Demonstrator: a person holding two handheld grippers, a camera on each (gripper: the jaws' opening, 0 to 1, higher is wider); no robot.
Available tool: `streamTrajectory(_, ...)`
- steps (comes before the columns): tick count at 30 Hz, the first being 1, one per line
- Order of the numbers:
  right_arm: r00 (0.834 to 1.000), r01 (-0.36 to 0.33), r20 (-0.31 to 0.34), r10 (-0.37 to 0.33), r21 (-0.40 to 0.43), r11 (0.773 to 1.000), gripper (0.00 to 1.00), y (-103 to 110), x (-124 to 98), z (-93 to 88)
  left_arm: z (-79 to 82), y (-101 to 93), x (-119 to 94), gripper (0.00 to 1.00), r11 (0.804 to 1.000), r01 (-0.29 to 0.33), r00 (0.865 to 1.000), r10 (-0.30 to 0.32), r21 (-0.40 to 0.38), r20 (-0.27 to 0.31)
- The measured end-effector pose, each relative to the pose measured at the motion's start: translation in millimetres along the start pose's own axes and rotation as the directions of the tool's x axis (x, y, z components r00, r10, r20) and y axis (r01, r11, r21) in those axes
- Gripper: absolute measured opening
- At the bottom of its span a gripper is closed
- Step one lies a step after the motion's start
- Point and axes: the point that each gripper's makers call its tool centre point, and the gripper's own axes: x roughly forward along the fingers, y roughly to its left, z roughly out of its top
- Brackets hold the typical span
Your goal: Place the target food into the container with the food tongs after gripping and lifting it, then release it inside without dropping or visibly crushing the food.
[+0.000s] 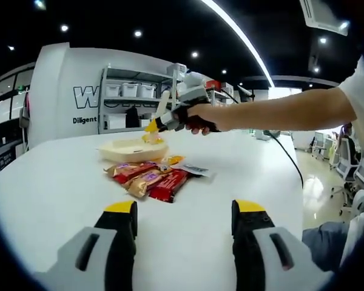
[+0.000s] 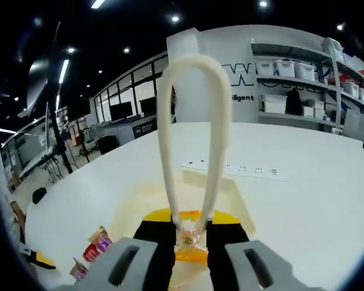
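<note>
1. In the right gripper view, our right hand-held gripper [image 2: 190, 233] has its yellow-tipped black jaws closed on the cream food tongs [image 2: 191, 139], whose two slim arms rise in a tall loop towards 12 o'clock.
2. Between the tong tips, just above the jaws, sits a small snack in a clear orange wrapper [image 2: 188, 241]. It hangs over the shallow cream container [image 2: 230, 194], which is a smooth rectangular tray.
3. In the left gripper view, our left hand-held gripper [image 1: 185, 212] stands open and empty, its jaws well apart over the bare worktop [image 1: 54, 194].
4. At 12 o'clock from those jaws lies a loose pile of wrapped snack bars [image 1: 148, 177], glossy red and brown foil. Just beyond it is the container, with the right hand-held gripper and a person's hand [image 1: 200, 118] above it.
5. The worktop is white, smooth and rounded at its edges. A white power strip [image 2: 233, 168] lies on it beyond the container.
6. Around us is an open office with a dark ceiling, spot lights and a long light strip. Metal shelves [image 1: 133, 100] carry white bins.
7. The white wall shows a large "W" and the word "Diligent".
</note>
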Motion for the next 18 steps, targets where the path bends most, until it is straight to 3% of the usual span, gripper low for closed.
streamTrajectory(11,0.999,0.009,-0.034,-0.01,-0.053,0.999,0.12,-3,18,-14.0,-0.8,1.2,1,0.62,1.0,0.001,1.0,-0.001,-0.01,-0.002)
streamTrajectory(18,1.0,0.009,-0.028,-0.011,-0.057,0.998,0.13,-5,26,-9.8,-1.2,2.0,1,0.62,1.0,-0.005,1.0,0.005,-0.007,-0.006)
